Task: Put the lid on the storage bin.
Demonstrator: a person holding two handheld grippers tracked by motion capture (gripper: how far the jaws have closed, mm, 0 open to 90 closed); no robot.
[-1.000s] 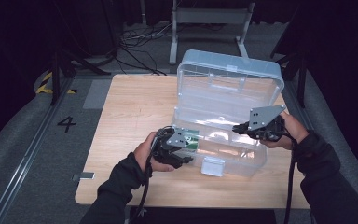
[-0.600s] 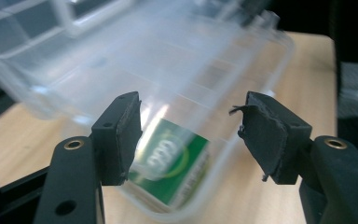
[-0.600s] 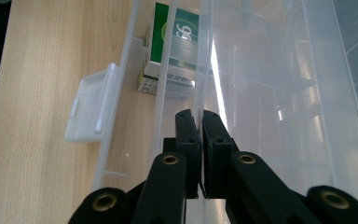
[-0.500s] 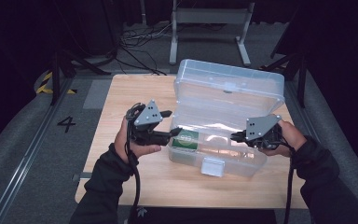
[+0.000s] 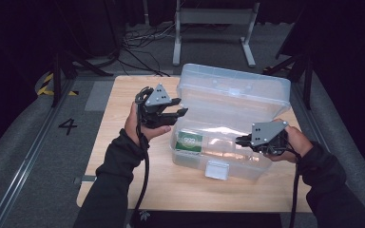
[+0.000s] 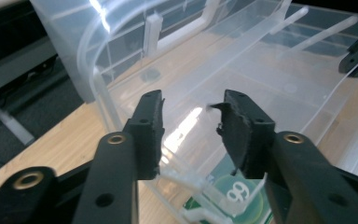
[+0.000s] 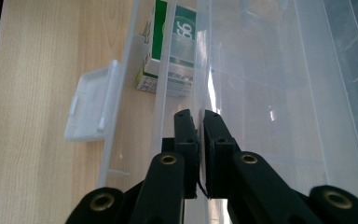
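A clear plastic storage box (image 5: 261,167) stands on the wooden table with its lid (image 5: 233,90) tipped back open. A green and white carton (image 5: 190,141) lies inside at the box's left end. My left gripper (image 5: 179,115) hovers open just left of the box and holds nothing. In the left gripper view its jaws (image 6: 193,105) are spread above the box's left wall (image 6: 98,79), with the carton (image 6: 235,198) below. My right gripper (image 5: 238,140) is shut on the box's front rim near its right end. In the right gripper view the rim (image 7: 203,56) runs between the jaws (image 7: 196,116).
The box's white latch (image 5: 216,170) hangs open at its front middle, also seen as the latch (image 7: 91,105) left of my right jaws. Bare tabletop (image 5: 123,156) lies left of and in front of the box. A metal stand (image 5: 209,28) and cables sit on the floor beyond.
My left gripper has risen from low at the box's left front and drawn up and left, open, with the carton left inside. The right gripper has barely shifted on the rim.
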